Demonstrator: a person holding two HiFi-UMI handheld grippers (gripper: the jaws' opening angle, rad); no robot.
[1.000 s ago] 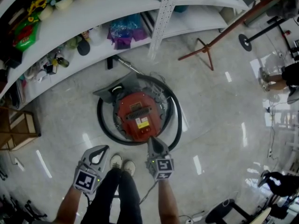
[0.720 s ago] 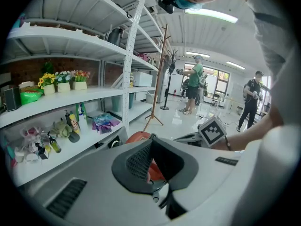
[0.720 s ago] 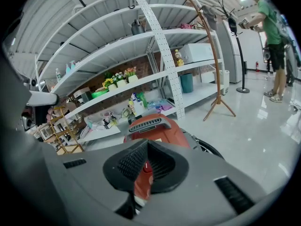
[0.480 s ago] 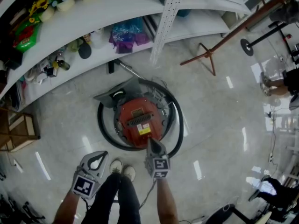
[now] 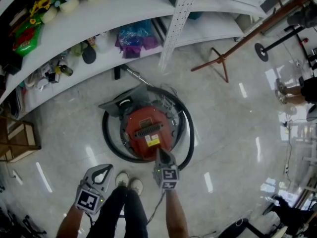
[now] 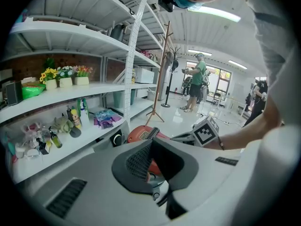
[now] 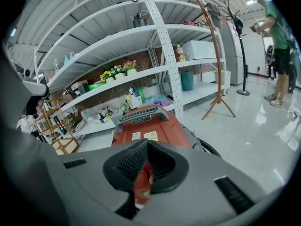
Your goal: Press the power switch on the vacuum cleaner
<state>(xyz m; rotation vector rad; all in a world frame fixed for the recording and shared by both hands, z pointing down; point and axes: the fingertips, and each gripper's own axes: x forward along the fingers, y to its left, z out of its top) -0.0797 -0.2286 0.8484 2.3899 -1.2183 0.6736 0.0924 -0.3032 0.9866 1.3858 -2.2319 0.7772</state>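
Vacuum cleaner (image 5: 147,128) sat on the floor (image 5: 228,123) just in front of the person's shoes (image 5: 128,175), red body up and grey carry handle (image 7: 141,113) across the top. The black hose (image 5: 105,133) was looped round the body, so the only clear way in was from above, not from the side.

Right gripper (image 5: 162,152) was over the near end of the red body, tip pointed down at it. Its jaws were pressed together with nothing pinched. Makes sense: closed tips give one blunt point for poking a button. In the right gripper view the red shell filled the gap behind the tips, with a small round red part low in that gap. That was probably the switch, but I couldn't confirm it. I also couldn't tell whether the tip was touching the shell or just above it.

Left gripper (image 5: 105,169) hung near the person's left leg, well clear of the vacuum. Jaws also closed and empty. My read is it was parked out of the way, since this is a one-tool job.

Next move likely needs a short straight push downward. The risk is the tip sliding off the curved shell.

The shelf (image 5: 138,1) with clutter and the wooden coat stand (image 5: 233,38) were further back, not involved.
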